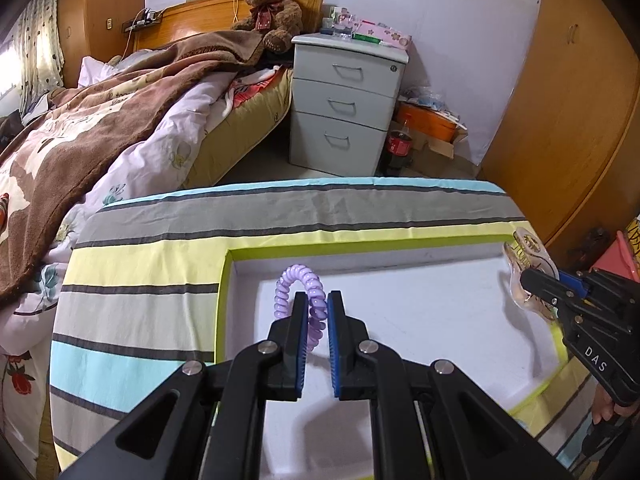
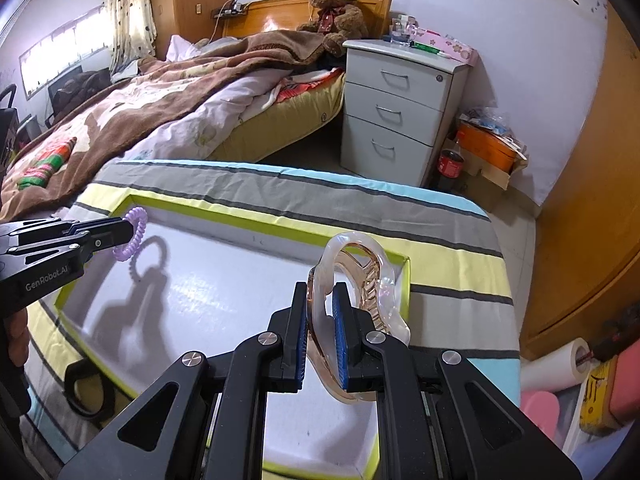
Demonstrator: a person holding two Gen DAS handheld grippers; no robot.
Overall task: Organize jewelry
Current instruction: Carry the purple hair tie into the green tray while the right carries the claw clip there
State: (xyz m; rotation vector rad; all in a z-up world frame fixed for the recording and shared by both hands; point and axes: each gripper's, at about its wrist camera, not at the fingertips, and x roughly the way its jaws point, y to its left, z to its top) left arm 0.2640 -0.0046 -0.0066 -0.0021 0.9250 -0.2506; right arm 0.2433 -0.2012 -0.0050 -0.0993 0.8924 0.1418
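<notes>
1. two tools, each gripping something: the left tool (image 1: 318, 308) pinches a purple coil hair tie (image 1: 298, 292) above the white tray (image 1: 440, 320).
2. the right tool (image 2: 320, 300) clamps a translucent claw clip (image 2: 360, 280) over the tray's right side, on the striped table (image 1: 160, 264).

Lilac hair coil (image 1: 298, 294) — glossy translucent plastic. Hair claw (image 2: 360, 276) glossy, pearly-clear plastic. Tray (image 1: 400, 248) floor matt white, looks like card. Striped cover (image 1: 160, 264) — woven cloth, lightly creased. Far teddy bear (image 1: 274, 4) plush.
</notes>
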